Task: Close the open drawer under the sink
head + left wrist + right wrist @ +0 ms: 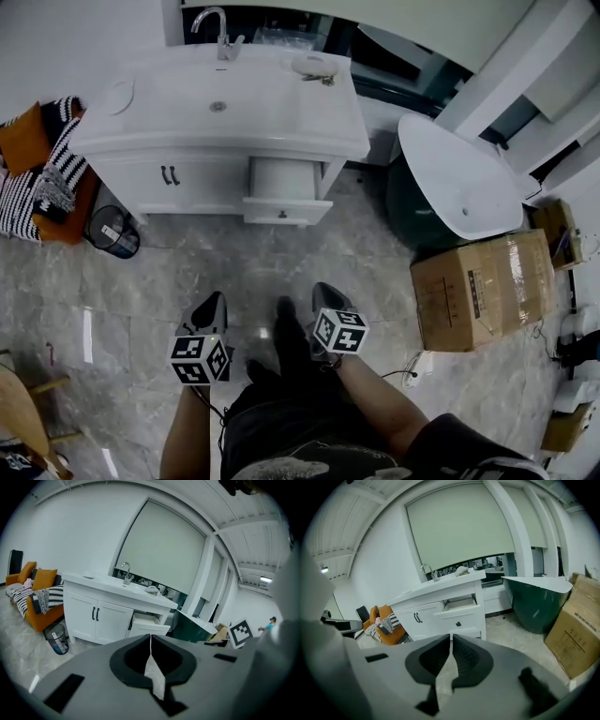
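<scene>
Both grippers are held low over the grey marble floor (187, 272), well apart from the cabinet (192, 183) and pointing towards it.

- Left gripper (215, 300): jaws pressed together, nothing between them; its own view (150, 638) shows the tips meeting in a thin seam.
- Right gripper (324, 290): jaws pressed together as well, nothing pinched; its own view (451, 638) shows the pads meeting at the tip.
- Drawer (285, 194): pulled out of the white cabinet, on the right side, under the counter (281, 103) that carries the sink (217, 106). Inside looks pale; the front panel has a small dark knob. It also shows in the left gripper view (148, 626) and the right gripper view (461, 607), beyond the jaws in each. Neither gripper touches it.
- Left of the drawer: two cabinet doors (169, 175) with dark handles, closed.
- Faucet (219, 30) stands at the back of the counter.
- Round waste bin (114, 232) on the floor at the cabinet's left corner, beside an orange sofa (23, 141) with a striped blanket.
- Right of the cabinet: a dark green bathtub (457, 178) with a white rim, and a cardboard box (483, 289) just beside it.
</scene>
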A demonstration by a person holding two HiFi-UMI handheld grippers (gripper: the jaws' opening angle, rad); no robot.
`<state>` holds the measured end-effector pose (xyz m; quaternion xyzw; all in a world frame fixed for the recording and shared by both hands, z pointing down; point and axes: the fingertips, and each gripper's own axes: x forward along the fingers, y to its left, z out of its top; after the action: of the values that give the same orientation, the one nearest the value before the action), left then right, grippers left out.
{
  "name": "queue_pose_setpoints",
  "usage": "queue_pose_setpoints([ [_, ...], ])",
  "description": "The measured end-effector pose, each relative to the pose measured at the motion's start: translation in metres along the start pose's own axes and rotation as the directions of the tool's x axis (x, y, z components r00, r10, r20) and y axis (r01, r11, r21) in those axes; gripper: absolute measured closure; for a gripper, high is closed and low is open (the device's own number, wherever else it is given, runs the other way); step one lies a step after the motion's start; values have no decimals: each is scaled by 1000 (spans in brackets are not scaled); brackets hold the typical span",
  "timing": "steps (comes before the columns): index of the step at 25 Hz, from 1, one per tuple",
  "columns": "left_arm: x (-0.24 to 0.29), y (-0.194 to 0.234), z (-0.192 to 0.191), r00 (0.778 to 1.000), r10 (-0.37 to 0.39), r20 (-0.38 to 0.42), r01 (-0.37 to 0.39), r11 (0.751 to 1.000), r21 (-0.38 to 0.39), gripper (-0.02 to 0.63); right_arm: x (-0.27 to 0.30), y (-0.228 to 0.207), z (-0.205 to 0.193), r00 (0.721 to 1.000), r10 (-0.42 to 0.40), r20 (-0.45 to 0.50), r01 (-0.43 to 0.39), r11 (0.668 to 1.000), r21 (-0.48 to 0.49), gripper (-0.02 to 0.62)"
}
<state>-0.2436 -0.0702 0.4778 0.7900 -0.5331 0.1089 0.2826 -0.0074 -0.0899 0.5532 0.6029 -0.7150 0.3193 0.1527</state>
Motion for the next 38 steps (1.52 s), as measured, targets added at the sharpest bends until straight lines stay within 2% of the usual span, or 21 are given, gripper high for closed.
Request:
queue_pose_setpoints([
  [6,29,20,3,1000,11,-5,-11,1000,-1,589,54,-3,4,1000,-16,7,16,1000,-10,565],
  [11,74,37,-1,998,32,-46,-32,999,-9,589,117,-19,7,999,-40,-28,38,998,-43,561],
  [16,128,51,-9,997,14,-79,-16,999,-30,589,188,-28,1,995,-31,-94,26,998,-62,475],
  [20,170,68,-17,992,36,-120,-42,998,-53,589,237,-25,-1,991,-21,-129,12,997,-76,468],
  [25,212,76,-31,983,29,-180,-40,997,-63,589,285,-30,-3,990,-37,-137,29,998,-61,468],
  [32,253,89,-37,978,39,-206,-56,995,-78,589,340,-45,-5,984,-75,-161,57,992,-112,468],
  [38,268,92,-37,979,42,-201,-62,994,-92,589,358,-43,-10,981,-70,-183,45,990,-136,468],
])
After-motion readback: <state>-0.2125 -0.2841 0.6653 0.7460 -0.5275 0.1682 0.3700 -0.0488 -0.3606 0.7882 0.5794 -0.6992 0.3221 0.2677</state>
